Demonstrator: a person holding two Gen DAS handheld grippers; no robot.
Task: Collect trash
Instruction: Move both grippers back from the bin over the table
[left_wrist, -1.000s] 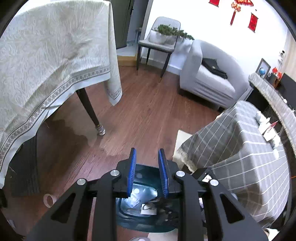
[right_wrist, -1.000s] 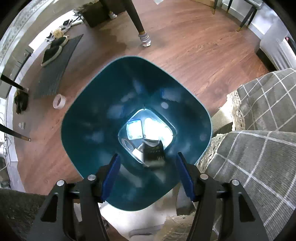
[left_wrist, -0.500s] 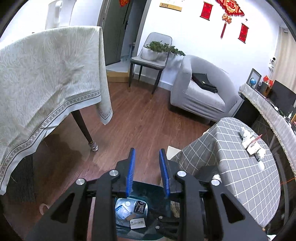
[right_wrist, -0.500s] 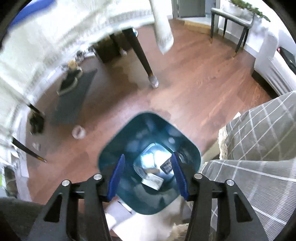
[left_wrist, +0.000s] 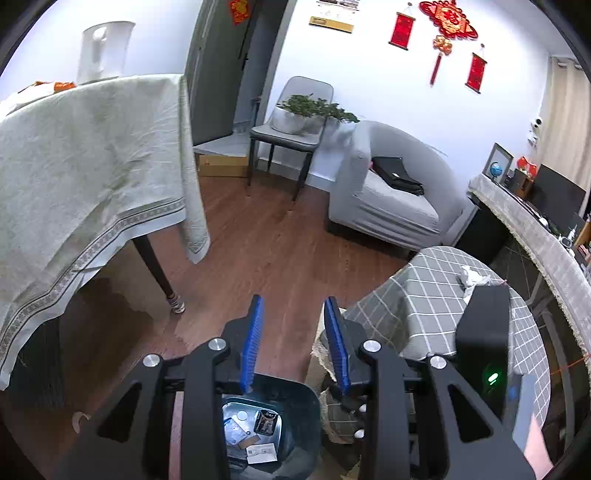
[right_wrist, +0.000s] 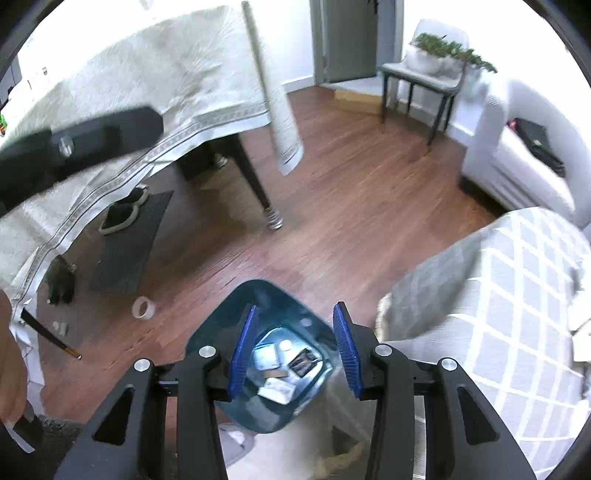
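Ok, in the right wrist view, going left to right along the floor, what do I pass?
Slippers → tape roll → table leg → blue trash bin → checked tablecloth.

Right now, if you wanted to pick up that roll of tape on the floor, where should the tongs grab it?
Probably by its ring wall. The tape roll lies flat on the wood floor, hole facing up, left of the blue bin. Coming straight down, one finger could go in the hole and one outside. The right tongs are open and empty.
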